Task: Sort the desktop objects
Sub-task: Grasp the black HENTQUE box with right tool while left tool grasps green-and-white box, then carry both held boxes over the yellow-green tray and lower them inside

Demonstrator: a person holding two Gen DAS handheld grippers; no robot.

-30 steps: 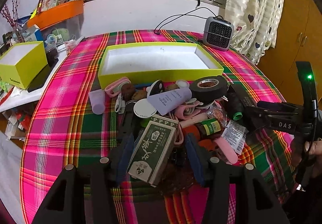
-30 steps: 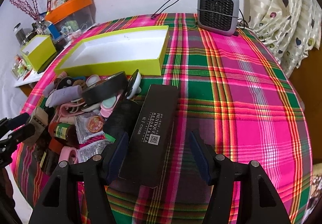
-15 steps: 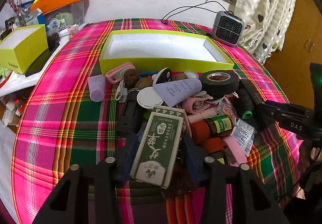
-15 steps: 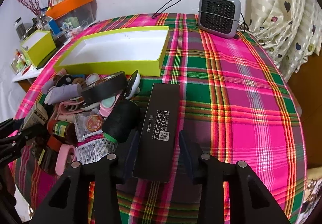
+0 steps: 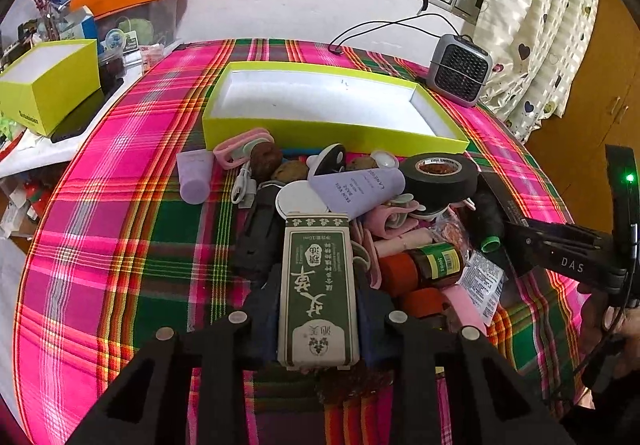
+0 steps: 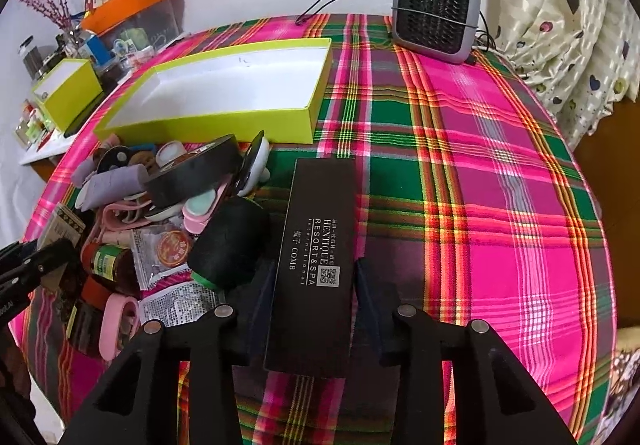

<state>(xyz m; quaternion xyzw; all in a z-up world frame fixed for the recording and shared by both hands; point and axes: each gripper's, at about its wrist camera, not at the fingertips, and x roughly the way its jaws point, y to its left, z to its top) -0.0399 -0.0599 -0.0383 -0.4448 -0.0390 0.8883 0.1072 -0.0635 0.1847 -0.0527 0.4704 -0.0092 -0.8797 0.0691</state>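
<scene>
Both jaws having just been closing, the left hand-held gripper (image 5: 318,309) is pinching the green carton (image 5: 318,285) atop the tabletop clutter while the right hand-held gripper (image 6: 310,297) is clamping the black comb box (image 6: 316,261), probably bound for the empty yellow-green tray (image 5: 332,137).

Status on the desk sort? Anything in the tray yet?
Nothing sorted: the yellow-green tray holds nothing. In hand: the left gripper, jaws just closing, pinches the green box; the right gripper, also closing, grips the black comb box. Neither looks lifted. Left: the pile, including black tape roll and purple tube.
</scene>
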